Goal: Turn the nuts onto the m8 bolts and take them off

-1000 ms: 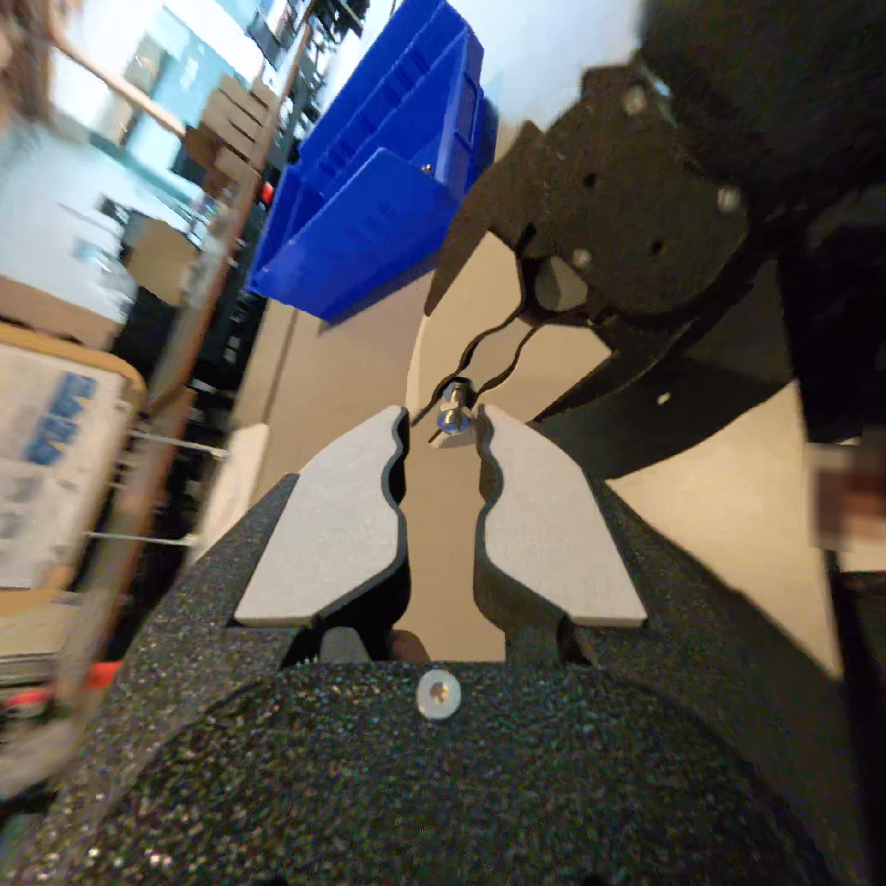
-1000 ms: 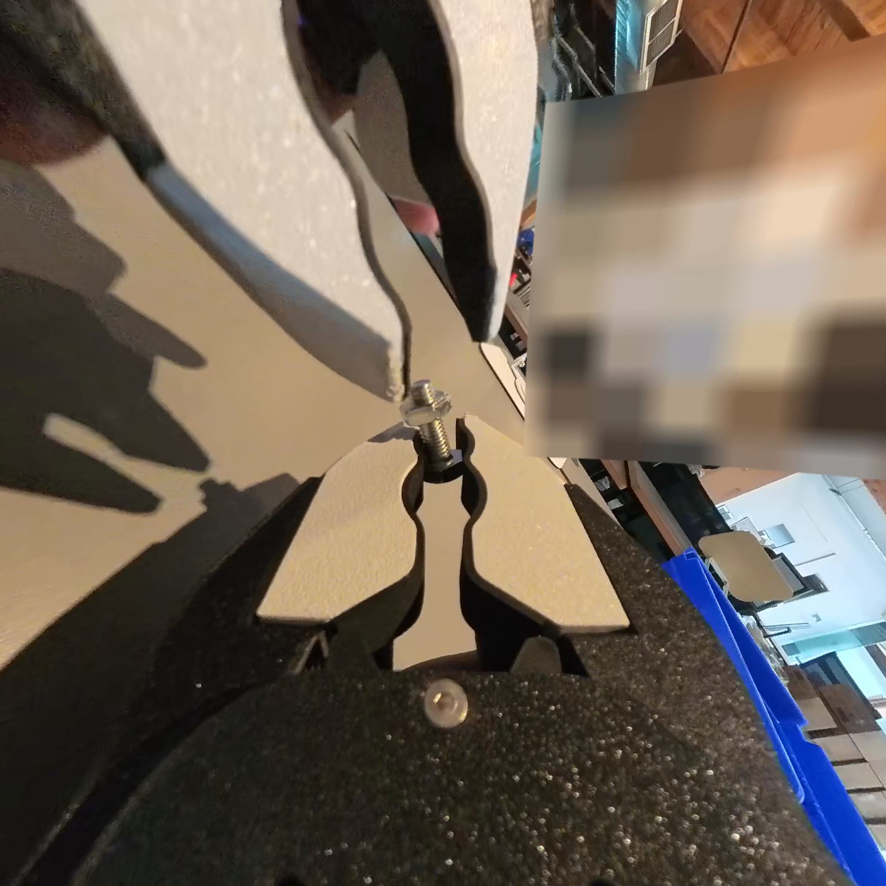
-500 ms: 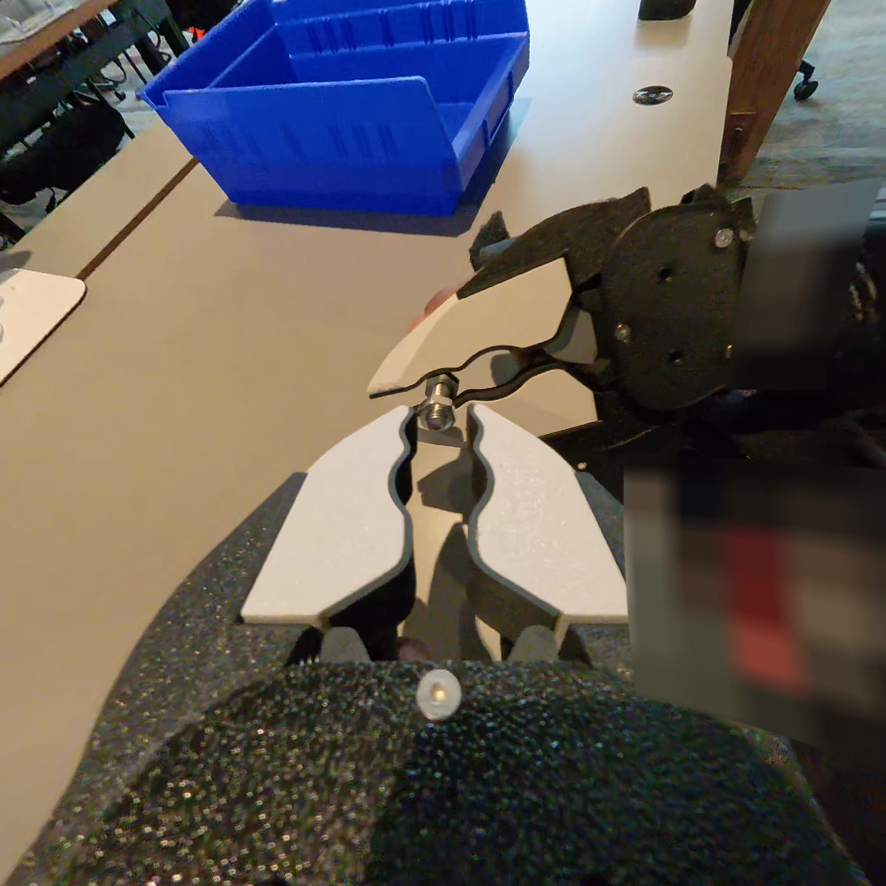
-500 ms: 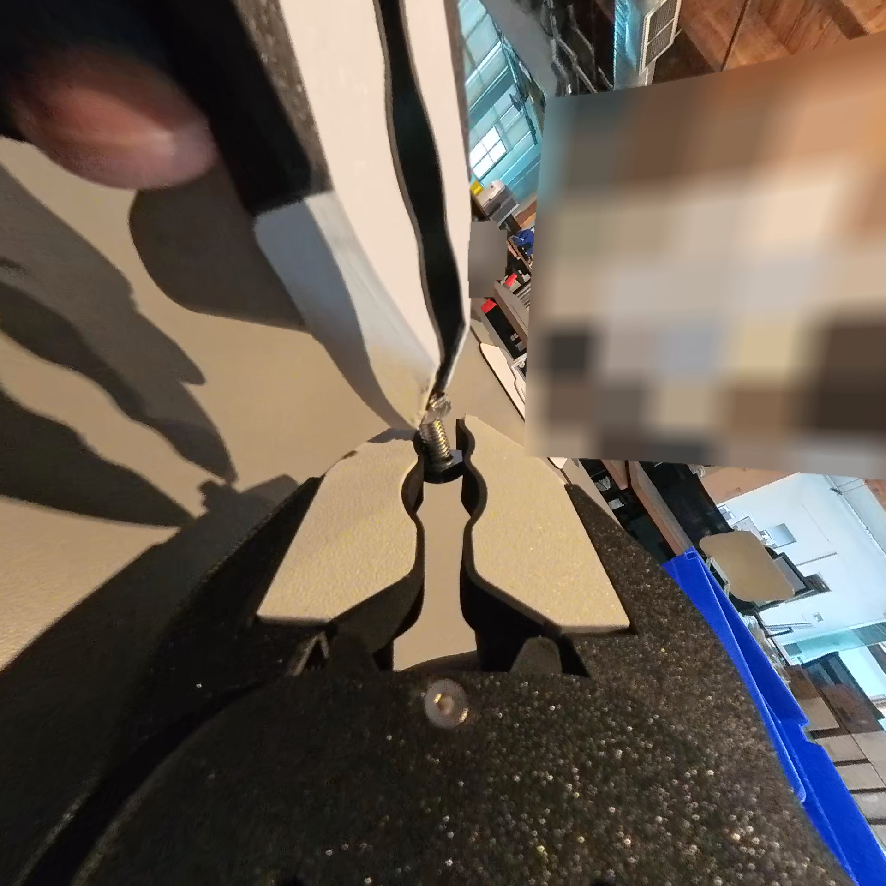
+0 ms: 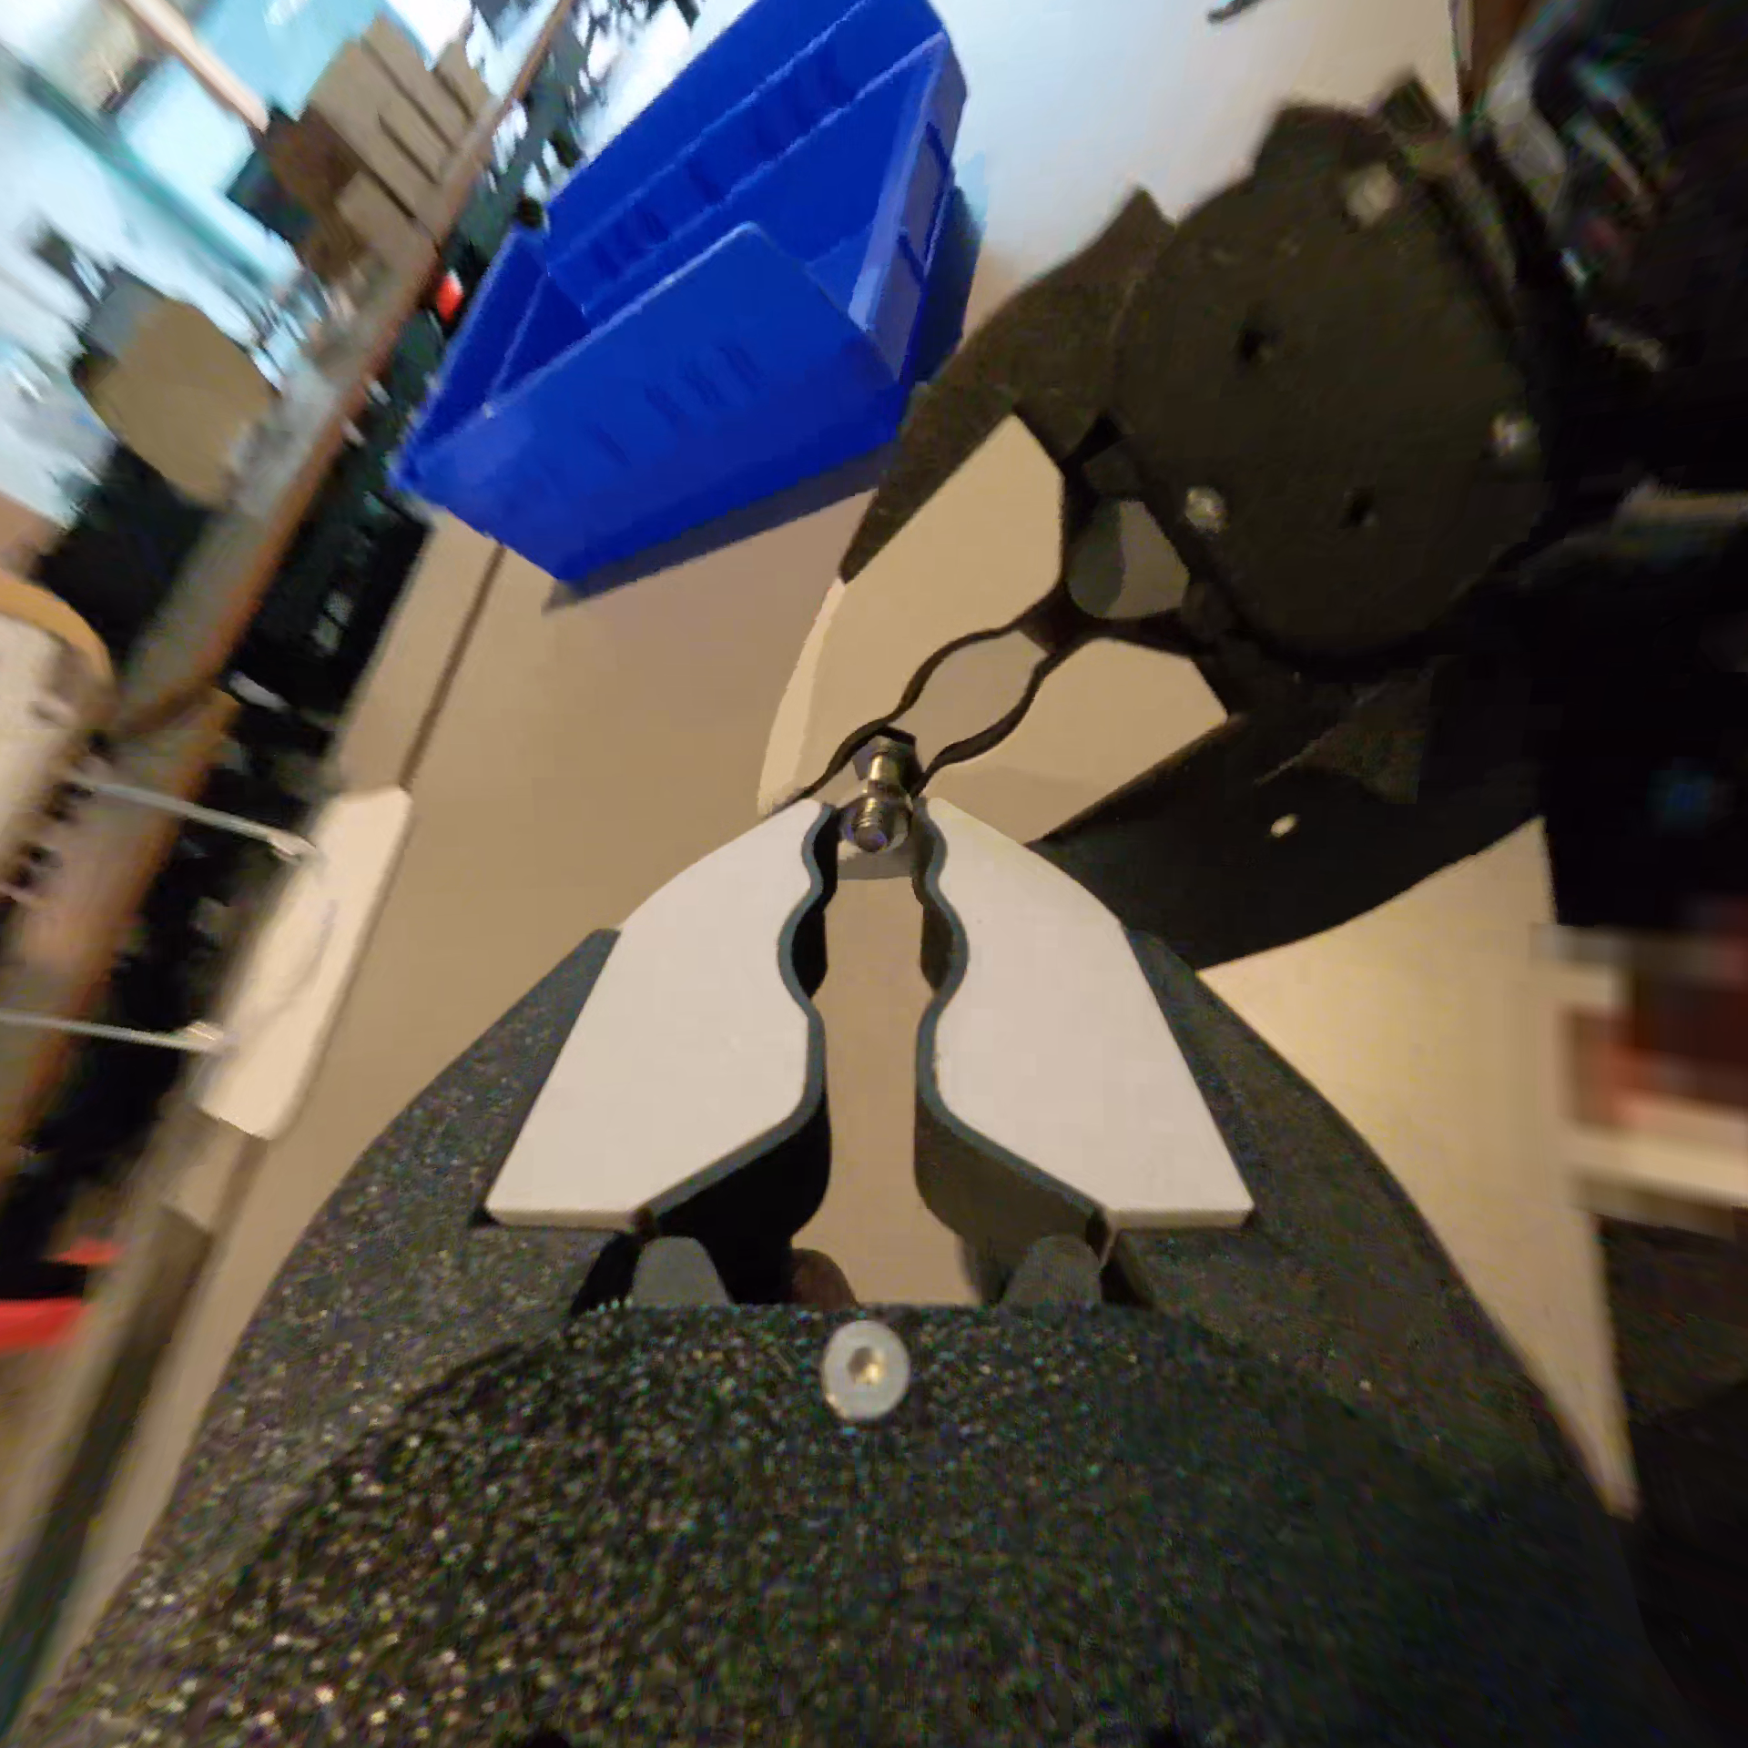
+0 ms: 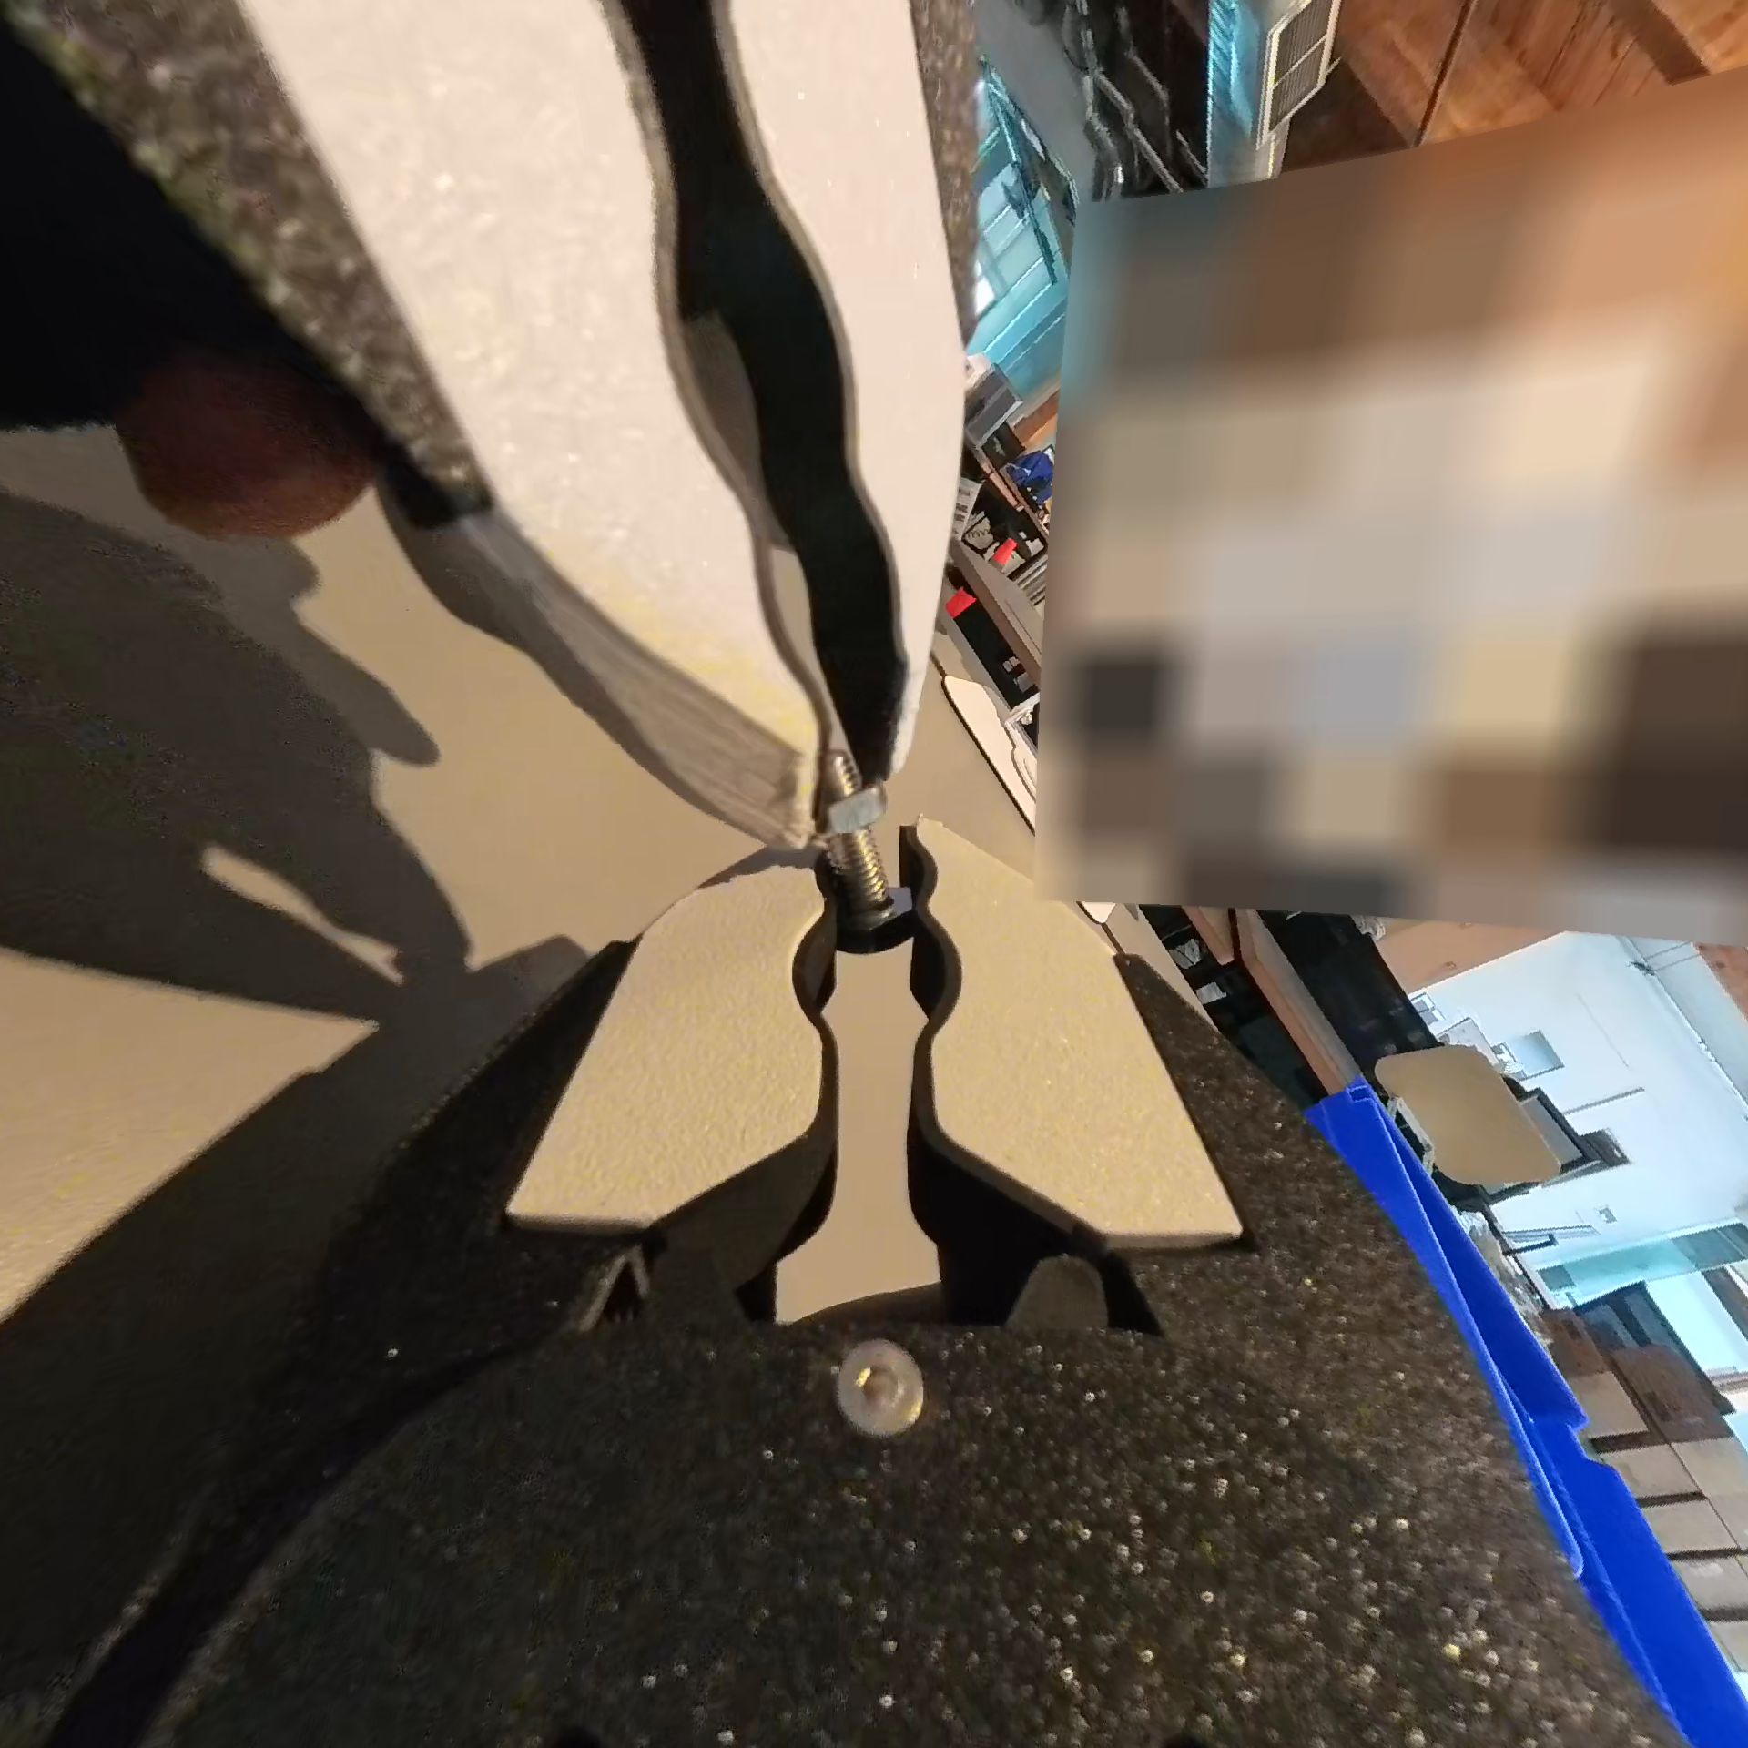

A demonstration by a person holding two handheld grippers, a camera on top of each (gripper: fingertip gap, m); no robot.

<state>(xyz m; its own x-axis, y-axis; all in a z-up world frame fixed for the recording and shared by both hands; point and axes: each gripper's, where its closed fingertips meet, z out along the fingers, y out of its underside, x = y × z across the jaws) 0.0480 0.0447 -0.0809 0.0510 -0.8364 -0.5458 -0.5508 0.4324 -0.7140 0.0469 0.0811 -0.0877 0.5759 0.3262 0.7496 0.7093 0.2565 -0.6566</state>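
Observation:
A small silver bolt [image 6: 854,854] is held in the air between my two grippers, above the tan table [image 5: 605,757]. My right gripper [image 6: 870,903] is shut on the bolt's dark head end. A silver nut [image 6: 857,809] sits on the thread. My left gripper [image 5: 870,825] comes in from the opposite side and is shut on the nut [image 5: 872,834], with the bolt's end showing in its middle. In the left wrist view the right gripper [image 5: 884,752] reaches in from the upper right. In the right wrist view the left gripper [image 6: 851,768] comes down from the top.
A blue plastic bin [image 5: 700,378] stands on the table beyond the grippers, and its edge shows in the right wrist view [image 6: 1513,1419]. A white pad [image 5: 303,946] lies at the table's left edge. Shelves and boxes stand past the table. A fingertip [image 6: 236,454] shows behind the left gripper. Left and right tips are no more than a few centimetres apart.
My left gripper has rolled about the bolt's axis: level half a second ago, tilted now as it was a second ago. The right gripper has kept still on the bolt.

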